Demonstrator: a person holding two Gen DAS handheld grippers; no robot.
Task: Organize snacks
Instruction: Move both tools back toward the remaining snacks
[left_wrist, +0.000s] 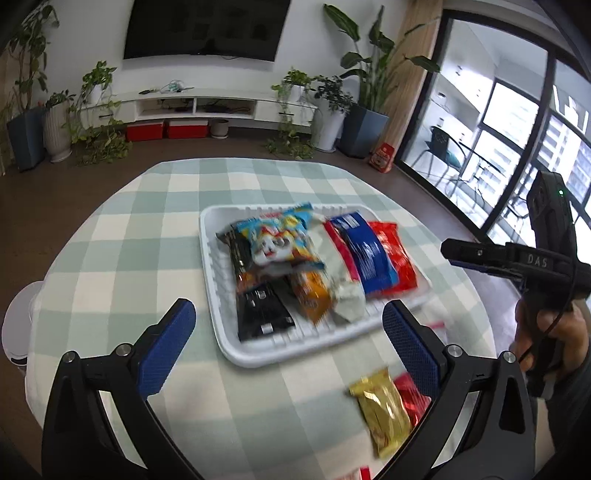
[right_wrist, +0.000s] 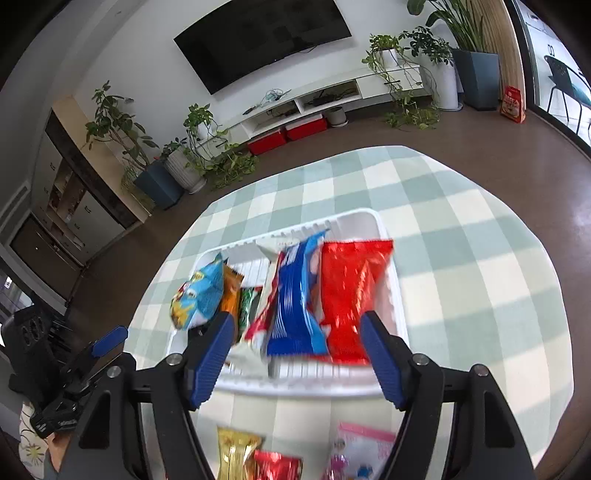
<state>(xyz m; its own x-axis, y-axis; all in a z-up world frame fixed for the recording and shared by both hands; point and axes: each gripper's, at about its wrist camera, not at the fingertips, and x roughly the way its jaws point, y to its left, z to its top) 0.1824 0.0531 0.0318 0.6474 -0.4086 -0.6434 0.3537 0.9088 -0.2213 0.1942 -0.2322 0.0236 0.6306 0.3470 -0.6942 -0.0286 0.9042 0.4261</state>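
Left gripper: jaws spread wide, nothing between them. Right gripper: jaws apart, nothing gripped. White tray holds the snack packets near the tablecloth centre; gold packet and red packet lie near its front edge

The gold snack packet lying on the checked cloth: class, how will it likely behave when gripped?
The gold snack packet looks like crinkled foil, so it probably crumples and may slip. It seems small and flat, likely light. Lying flat on the cloth, it shouldn't roll.
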